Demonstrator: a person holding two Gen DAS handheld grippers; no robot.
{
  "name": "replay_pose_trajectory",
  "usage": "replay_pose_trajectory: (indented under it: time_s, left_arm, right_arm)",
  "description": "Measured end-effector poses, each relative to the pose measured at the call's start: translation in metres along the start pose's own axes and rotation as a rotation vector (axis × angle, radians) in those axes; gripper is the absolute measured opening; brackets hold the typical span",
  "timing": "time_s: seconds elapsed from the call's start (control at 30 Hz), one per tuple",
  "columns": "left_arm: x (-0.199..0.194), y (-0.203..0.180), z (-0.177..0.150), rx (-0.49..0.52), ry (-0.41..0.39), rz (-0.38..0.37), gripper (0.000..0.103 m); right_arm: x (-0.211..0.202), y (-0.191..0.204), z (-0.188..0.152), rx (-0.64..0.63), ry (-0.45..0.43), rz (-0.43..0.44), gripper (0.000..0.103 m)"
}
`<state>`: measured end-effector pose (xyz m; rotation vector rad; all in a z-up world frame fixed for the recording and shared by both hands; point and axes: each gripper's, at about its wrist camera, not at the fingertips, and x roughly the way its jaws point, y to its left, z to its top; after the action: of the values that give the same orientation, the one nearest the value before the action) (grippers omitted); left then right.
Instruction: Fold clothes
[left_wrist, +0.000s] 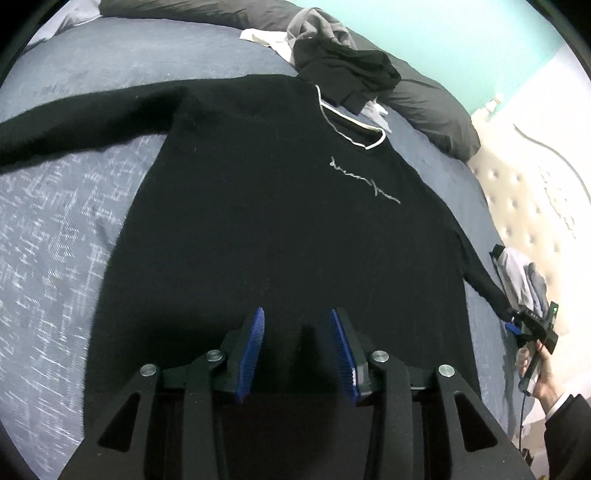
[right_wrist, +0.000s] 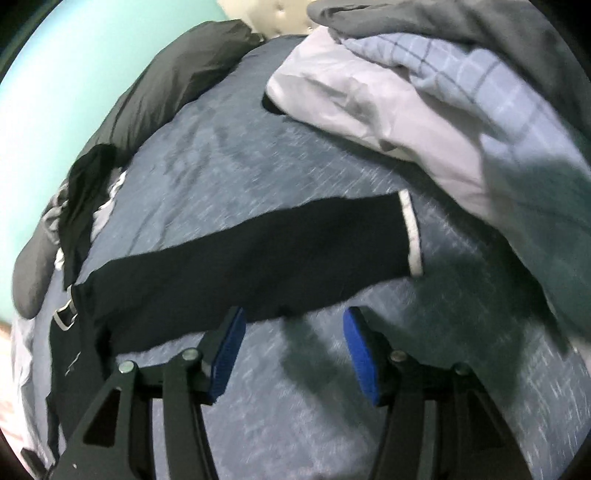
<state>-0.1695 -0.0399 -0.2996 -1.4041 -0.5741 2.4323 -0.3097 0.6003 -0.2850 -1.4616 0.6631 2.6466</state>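
A black long-sleeved sweater (left_wrist: 266, 206) with white neck trim and a silver script logo lies spread flat on the bed, both sleeves out to the sides. My left gripper (left_wrist: 297, 317) is open and empty, hovering over the sweater's lower hem area. My right gripper (right_wrist: 293, 317) is open and empty, just short of the sweater's right sleeve (right_wrist: 258, 254), whose white-edged cuff (right_wrist: 412, 232) points right. The right gripper also shows in the left wrist view (left_wrist: 517, 325), at the end of that sleeve.
The bed has a blue-grey patterned cover (left_wrist: 55, 240). A heap of black, grey and white clothes (left_wrist: 340, 70) lies beyond the collar. Dark pillows (left_wrist: 432, 107) line the headboard. A pile of grey and checked clothes (right_wrist: 443, 92) lies close beyond the cuff.
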Motion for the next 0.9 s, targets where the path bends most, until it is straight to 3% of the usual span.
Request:
replay_pose_trajectory:
  time_s: [0.07, 0.37, 0.43, 0.5, 0.57, 0.9]
  left_arm:
    - [0.007, -0.003, -0.003, 0.020, 0.010, 0.011, 0.053]
    - [0.008, -0.015, -0.007, 0.057, 0.002, -0.012, 0.053]
    - [0.007, -0.016, -0.007, 0.058, 0.001, -0.017, 0.053]
    - [0.007, -0.016, -0.008, 0.060, 0.000, -0.017, 0.053]
    - [0.007, -0.015, -0.007, 0.059, 0.000, -0.017, 0.053]
    - [0.007, -0.017, -0.010, 0.061, 0.003, -0.016, 0.053]
  right_arm:
    - [0.005, -0.002, 0.003, 0.020, -0.019, -0.025, 0.056]
    - [0.021, -0.001, 0.006, 0.056, -0.070, -0.096, 0.055]
    - [0.021, 0.000, 0.006, 0.045, -0.077, -0.130, 0.044]
    - [0.021, 0.002, 0.007, 0.033, -0.087, -0.162, 0.024]
    - [0.017, 0.004, 0.009, 0.018, -0.110, -0.174, 0.011]
    - [-0.031, 0.038, 0.037, -0.142, -0.305, -0.135, 0.006]
